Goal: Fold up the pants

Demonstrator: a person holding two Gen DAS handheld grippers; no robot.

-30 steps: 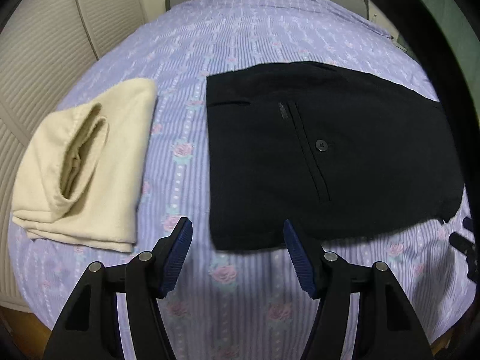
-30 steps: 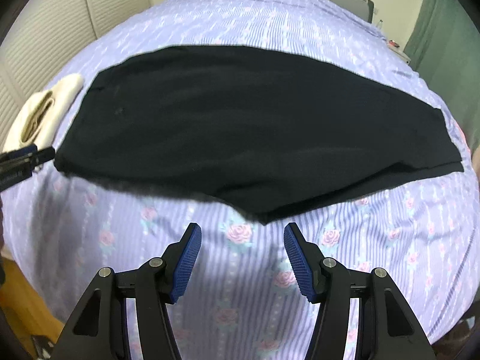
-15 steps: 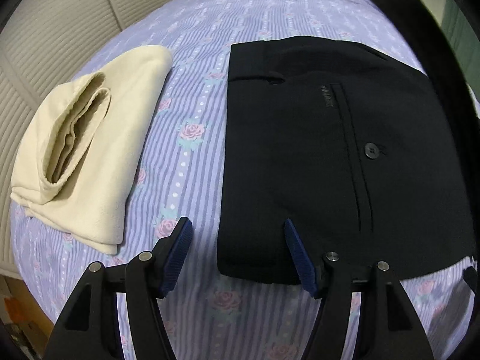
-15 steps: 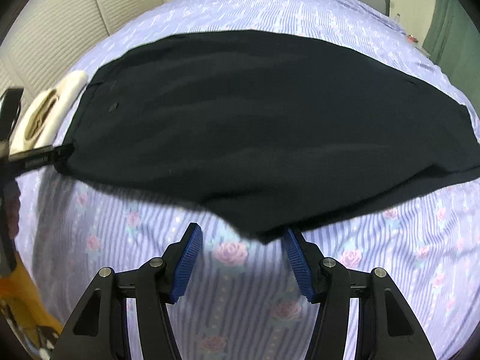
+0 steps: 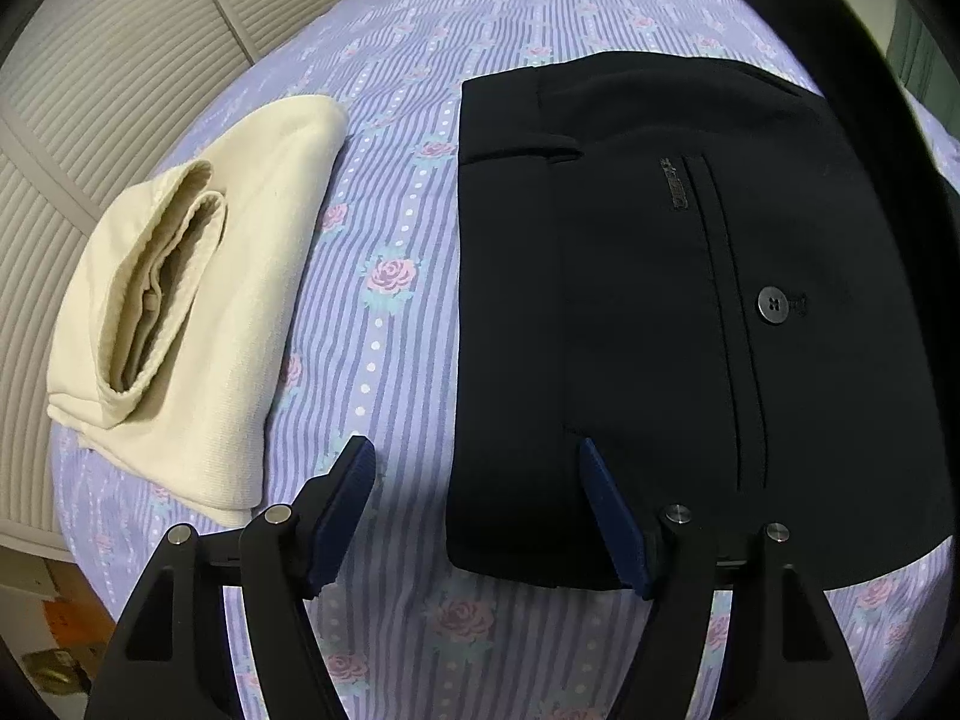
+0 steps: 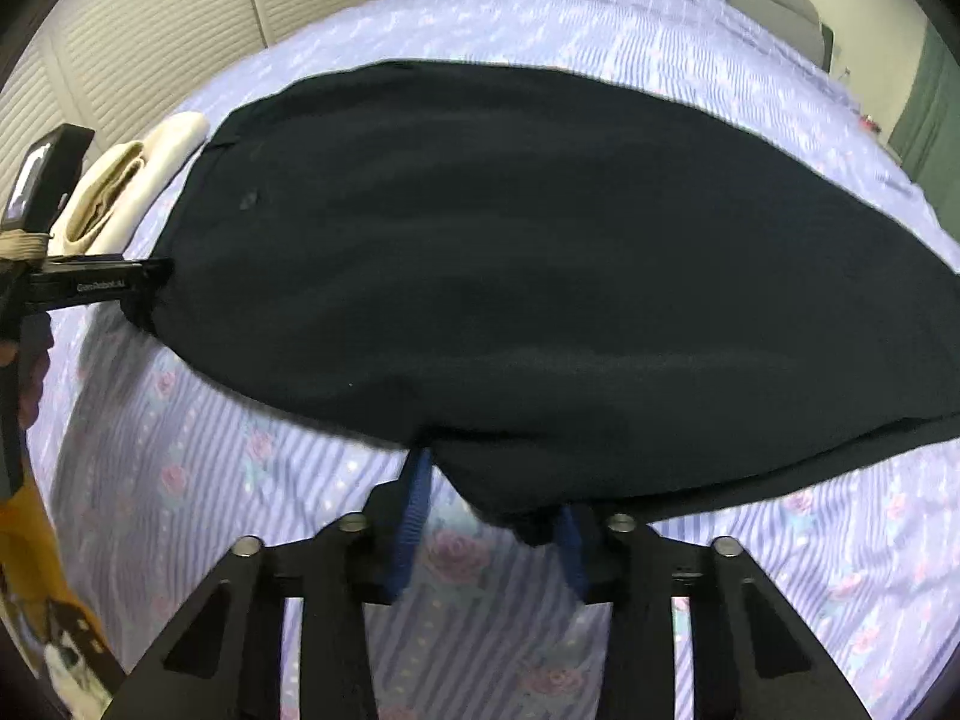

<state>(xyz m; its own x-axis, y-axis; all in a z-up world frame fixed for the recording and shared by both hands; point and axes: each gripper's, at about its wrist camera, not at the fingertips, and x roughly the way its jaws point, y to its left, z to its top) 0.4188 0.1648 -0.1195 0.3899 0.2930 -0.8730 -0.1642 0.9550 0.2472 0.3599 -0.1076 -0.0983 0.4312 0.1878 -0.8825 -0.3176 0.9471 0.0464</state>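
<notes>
Black pants (image 5: 690, 312) lie flat on the bed, waistband at the left, with a back pocket and button showing. They also fill the right wrist view (image 6: 540, 252). My left gripper (image 5: 477, 474) is open, its jaws astride the near waistband corner, the right finger over the cloth. It shows from the side in the right wrist view (image 6: 138, 288). My right gripper (image 6: 492, 498) is open, with the pants' near crotch point between its jaws.
A folded cream garment (image 5: 198, 312) lies left of the pants on the purple rose-print bedsheet (image 5: 390, 276). Louvred closet doors (image 5: 120, 60) stand at the left. The bed's near edge lies just below both grippers.
Both grippers moved forward and down onto the pants. The left now straddles the waistband corner. The right jaws have narrowed around the crotch point.
</notes>
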